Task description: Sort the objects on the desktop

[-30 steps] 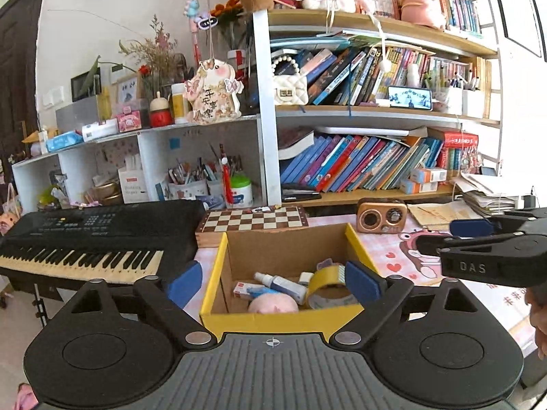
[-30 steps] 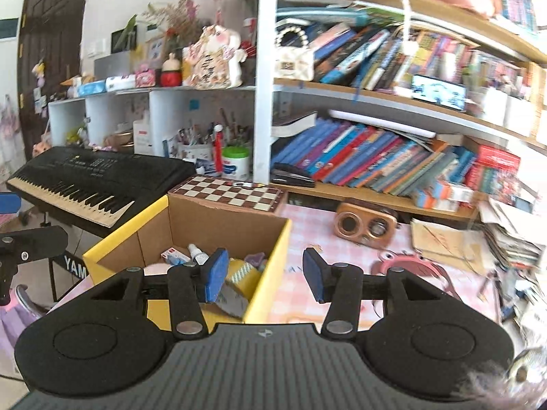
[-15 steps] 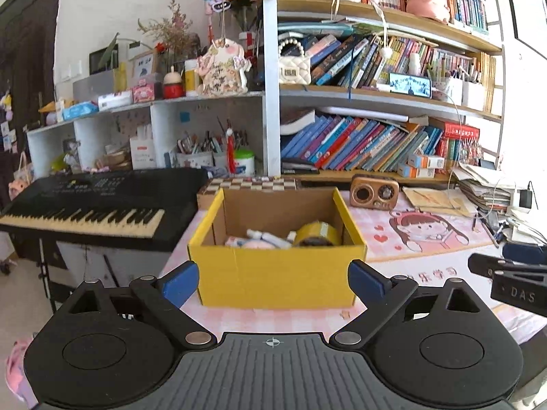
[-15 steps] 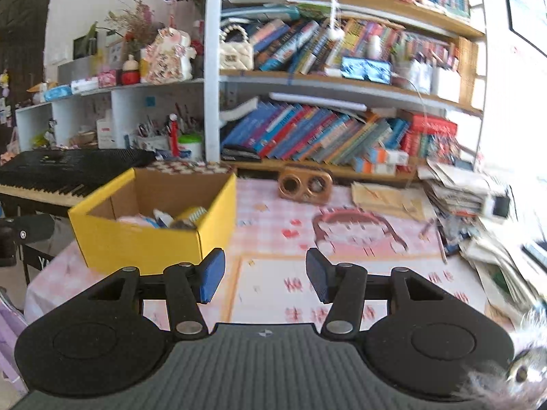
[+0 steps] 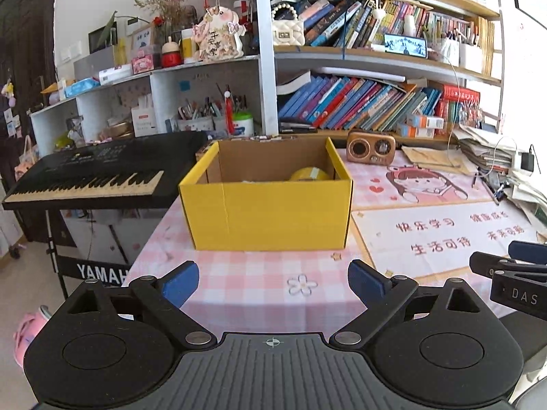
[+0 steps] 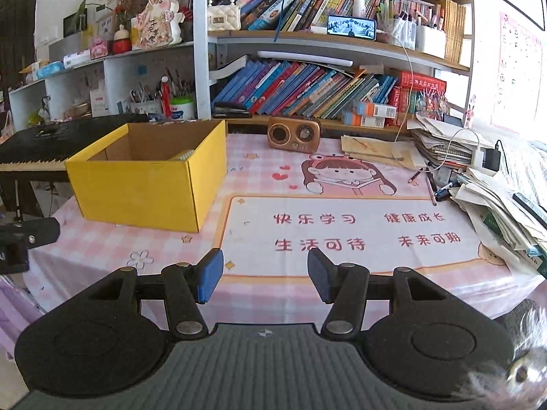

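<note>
Bookshelves (image 6: 324, 44) back a pink checked tablecloth (image 5: 246, 283). At 12 o'clock of the spread, empty left gripper (image 5: 273, 278) sits the yellow cardboard box (image 5: 266, 212); the right gripper (image 6: 265, 275), its jaws just opening, holds nothing.

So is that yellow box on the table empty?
No. The open-topped yellow box holds a yellow tape roll; anything else is hidden.

Both grippers hang over the table's near edge, empty: left gripper (image 5: 272, 282) spread wide, right gripper (image 6: 265, 275) narrower, its jaws just opening.
</note>
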{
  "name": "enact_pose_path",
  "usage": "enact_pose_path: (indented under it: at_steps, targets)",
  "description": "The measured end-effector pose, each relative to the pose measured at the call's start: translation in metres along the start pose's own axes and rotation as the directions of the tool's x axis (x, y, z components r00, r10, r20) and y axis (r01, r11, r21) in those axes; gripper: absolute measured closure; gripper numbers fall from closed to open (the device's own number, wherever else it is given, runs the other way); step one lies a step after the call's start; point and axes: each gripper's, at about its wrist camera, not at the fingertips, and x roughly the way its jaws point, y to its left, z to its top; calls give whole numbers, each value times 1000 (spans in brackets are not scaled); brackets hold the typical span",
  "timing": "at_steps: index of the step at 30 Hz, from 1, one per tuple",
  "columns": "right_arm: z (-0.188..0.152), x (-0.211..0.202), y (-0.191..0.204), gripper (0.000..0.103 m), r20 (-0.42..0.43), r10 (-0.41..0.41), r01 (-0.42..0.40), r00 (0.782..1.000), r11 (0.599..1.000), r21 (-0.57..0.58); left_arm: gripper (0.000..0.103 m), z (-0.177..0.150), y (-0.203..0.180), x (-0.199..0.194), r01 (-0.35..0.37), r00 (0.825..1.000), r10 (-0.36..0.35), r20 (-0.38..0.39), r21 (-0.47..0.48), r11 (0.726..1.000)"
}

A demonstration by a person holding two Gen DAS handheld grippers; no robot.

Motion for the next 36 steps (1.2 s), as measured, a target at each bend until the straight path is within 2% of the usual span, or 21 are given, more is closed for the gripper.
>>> enact_pose_path:
  at_steps: [10, 19, 21, 25, 29, 36]
  targets:
    - [-13, -14, 16, 41, -8, 24, -24, 1000, 999, -32, 7, -19, -4, -5, 7, 999, -7, -42, 8, 1000]
    - [-14, -14, 16, 27, -19, -11, 11, 1000, 1000, -8, 6, -22, -1, -2, 22, 998, -23, -66, -6, 1000]
    - [-15, -14, 16, 20, -22, -22, 22, 1000, 1000, -7, 3, -23, -2, -2, 29, 997, -29, -69, -7, 1000]
    - [-18, -14, 17, 16, -35, -38, 38, 999, 999, -6, 3, -25, -1, -1, 32, 996, -32, -82, -7, 999]
    - [-21, -14, 17, 8, -53, -53, 53, 997, 999, -8, 2, -27, -2, -1, 35, 995, -35, -92, -2, 999]
    - [-25, -15, 18, 3, -72, -68, 68, 995, 998, -7, 1, -31, -2, 0, 54, 993, -53, -107, 6, 999]
